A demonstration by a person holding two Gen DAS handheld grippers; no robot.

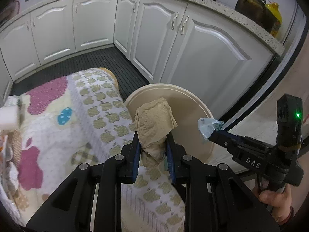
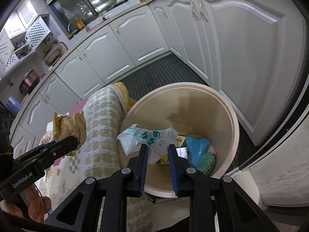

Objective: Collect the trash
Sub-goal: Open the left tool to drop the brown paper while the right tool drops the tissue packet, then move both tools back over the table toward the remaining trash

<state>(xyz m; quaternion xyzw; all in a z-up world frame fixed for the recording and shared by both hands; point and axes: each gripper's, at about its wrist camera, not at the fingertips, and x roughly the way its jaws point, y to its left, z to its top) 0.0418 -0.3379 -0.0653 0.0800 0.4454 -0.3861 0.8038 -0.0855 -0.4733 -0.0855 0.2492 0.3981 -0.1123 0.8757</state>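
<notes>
My left gripper (image 1: 152, 145) is shut on a crumpled brown paper napkin (image 1: 154, 119), held beside the rim of a round cream trash bin (image 1: 185, 94). From the right wrist the same napkin (image 2: 69, 125) shows over the cloth-covered table, left of the bin (image 2: 193, 96). My right gripper (image 2: 157, 148) is shut on a crumpled white plastic wrapper with green print (image 2: 146, 137), which hangs over the bin's opening. In the left wrist view that gripper (image 1: 212, 129) holds the wrapper (image 1: 207, 126) at the bin's right rim. Inside the bin lie blue and green wrappers (image 2: 199, 150).
A table with an apple-patterned cloth (image 1: 81, 119) stands left of the bin. White cabinet doors (image 1: 202, 54) close in behind and to the right, with a dark slatted floor mat (image 1: 92, 61) between. Blurred white objects (image 1: 11, 112) lie at the table's left edge. A hand (image 1: 276, 199) grips the right tool.
</notes>
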